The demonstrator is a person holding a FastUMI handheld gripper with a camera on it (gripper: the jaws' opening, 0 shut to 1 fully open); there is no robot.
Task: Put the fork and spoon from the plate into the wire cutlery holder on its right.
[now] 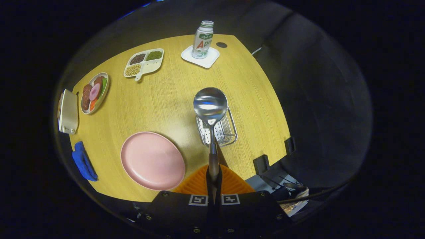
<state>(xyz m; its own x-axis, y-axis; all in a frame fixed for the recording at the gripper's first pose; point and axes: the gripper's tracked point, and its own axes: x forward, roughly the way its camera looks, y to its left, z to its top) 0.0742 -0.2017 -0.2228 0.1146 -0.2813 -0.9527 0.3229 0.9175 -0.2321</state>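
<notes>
Spoon (210, 105) sits clamped by its handle between my gripper (213, 181) fingers, its polished round bowl raised at frame centre over the wire cutlery holder (225, 129). Lower left of centre, the glossy pink plate (152, 160) lies bare, so I judge both pieces lifted off; I cannot make out a fork in the ribbed chrome basket. Lowering and releasing remains. The wood-grain table (166, 99) looks matte.

Black claw (214, 186) body bears screws and two square markers.
</notes>
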